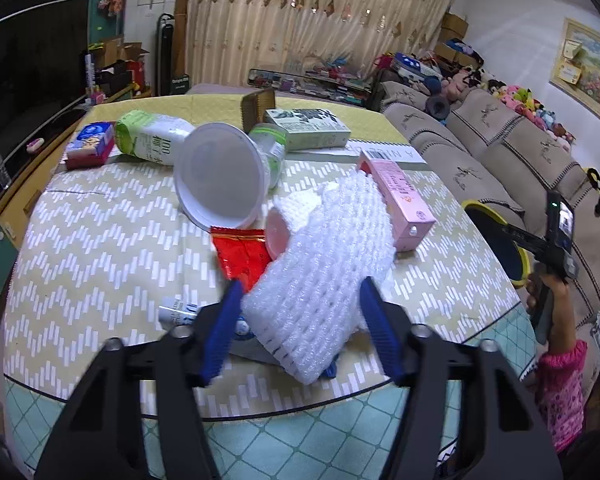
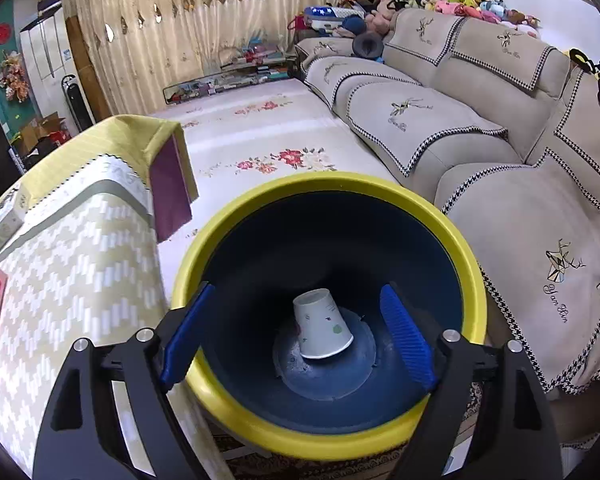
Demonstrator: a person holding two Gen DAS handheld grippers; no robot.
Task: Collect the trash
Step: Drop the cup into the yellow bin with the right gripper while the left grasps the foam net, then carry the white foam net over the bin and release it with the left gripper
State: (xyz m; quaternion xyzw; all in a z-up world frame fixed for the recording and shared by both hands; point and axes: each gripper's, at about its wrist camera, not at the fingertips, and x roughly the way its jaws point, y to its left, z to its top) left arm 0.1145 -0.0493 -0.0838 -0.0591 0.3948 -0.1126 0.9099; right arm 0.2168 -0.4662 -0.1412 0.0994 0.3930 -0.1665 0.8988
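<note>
White foam net [image 1: 320,276] is bracketed by the left gripper [image 1: 300,320], fingers half closed, contact uncertain. Net lies on the bench [image 1: 100,240], beside the bin [image 2: 324,432]. Squeeze should be firm, mid-net. Right gripper [image 2: 300,336] is held empty, fingers wide, above the cup [image 2: 322,324] in the bin.

- A living room is closed off at the far end by long beige curtains [image 1: 320,20] with light glowing through the fabric.
- A beige sectional sofa [image 2: 440,120] under embroidered, houndstooth-edged covers is set along the white right-hand wall.
- Plush toys [image 2: 472,2] are lined along the sofa back.
- A framed flower painting [image 1: 596,64] is hung above them.
- The floor is covered by a pale rug [image 2: 260,140] printed with red flowers.
- A dark television screen [image 1: 28,68] is seen at left.
</note>
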